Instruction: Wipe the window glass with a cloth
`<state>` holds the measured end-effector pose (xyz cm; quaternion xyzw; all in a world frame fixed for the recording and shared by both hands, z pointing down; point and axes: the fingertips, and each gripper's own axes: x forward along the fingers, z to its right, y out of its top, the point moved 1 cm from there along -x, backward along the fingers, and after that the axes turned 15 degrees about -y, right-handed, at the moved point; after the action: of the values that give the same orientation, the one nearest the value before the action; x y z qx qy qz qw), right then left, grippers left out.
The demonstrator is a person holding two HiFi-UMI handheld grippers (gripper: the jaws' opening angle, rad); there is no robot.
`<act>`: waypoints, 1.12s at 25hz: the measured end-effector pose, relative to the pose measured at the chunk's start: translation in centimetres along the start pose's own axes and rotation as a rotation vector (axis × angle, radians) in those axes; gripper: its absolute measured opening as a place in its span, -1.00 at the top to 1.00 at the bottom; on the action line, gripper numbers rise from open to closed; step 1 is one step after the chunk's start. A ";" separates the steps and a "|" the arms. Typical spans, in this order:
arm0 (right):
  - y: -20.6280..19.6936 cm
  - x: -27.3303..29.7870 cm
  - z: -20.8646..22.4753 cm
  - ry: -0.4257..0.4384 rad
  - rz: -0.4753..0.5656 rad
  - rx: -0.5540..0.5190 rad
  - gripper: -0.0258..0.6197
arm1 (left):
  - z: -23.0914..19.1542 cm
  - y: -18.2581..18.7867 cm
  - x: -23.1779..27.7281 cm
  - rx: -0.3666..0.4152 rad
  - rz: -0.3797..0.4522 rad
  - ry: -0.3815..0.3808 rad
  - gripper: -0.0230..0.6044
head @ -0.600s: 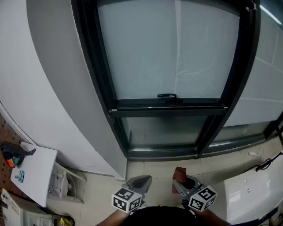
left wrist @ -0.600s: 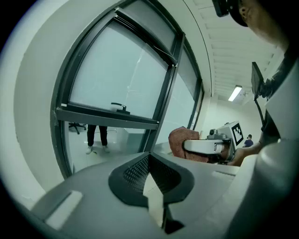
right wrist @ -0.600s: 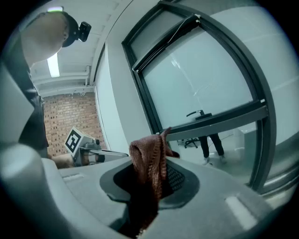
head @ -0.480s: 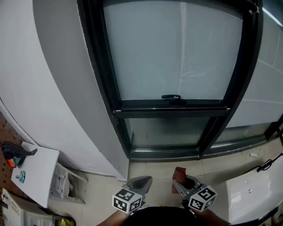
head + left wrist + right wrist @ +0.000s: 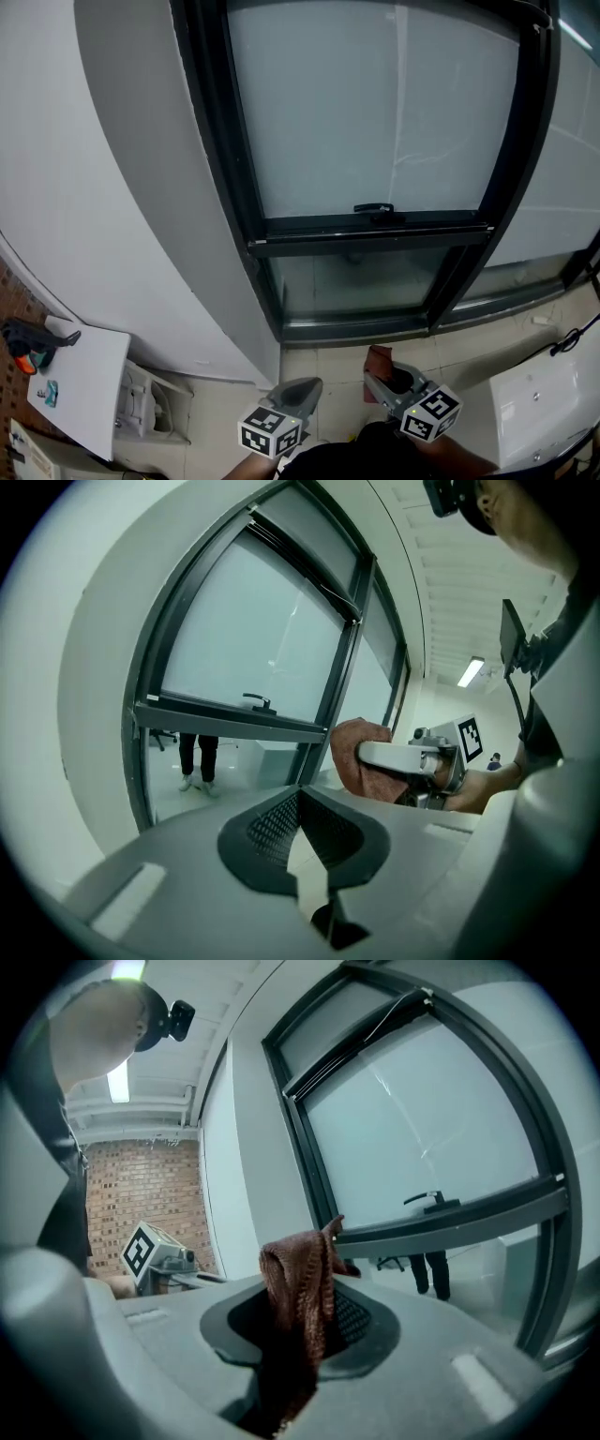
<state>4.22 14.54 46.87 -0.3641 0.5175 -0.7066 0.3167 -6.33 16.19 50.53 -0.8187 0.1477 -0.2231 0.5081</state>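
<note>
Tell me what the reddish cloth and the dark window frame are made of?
The cloth looks like knitted or terry fabric: ribbed texture, limp folds. The window frame seems coated metal, dark with slight sheen; plastic can't be ruled out.

2 tongs: left tongs [image 5: 298, 394], right tongs [image 5: 384, 380]. 1 cloth [image 5: 378, 359]. Middle window, 2 glass panes: upper pane [image 5: 366, 112], lower pane [image 5: 361, 281]. 1 window handle [image 5: 373, 209].
</note>
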 end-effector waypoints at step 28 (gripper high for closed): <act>33.2 32.0 0.4 0.434 0.561 -0.300 0.68 | -19.1 20.8 12.6 0.123 0.086 0.233 0.87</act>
<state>-10.17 -20.83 20.97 -0.0927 0.7497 -0.5696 0.3239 -5.71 -13.44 41.90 -0.7474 0.2268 -0.3033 0.5458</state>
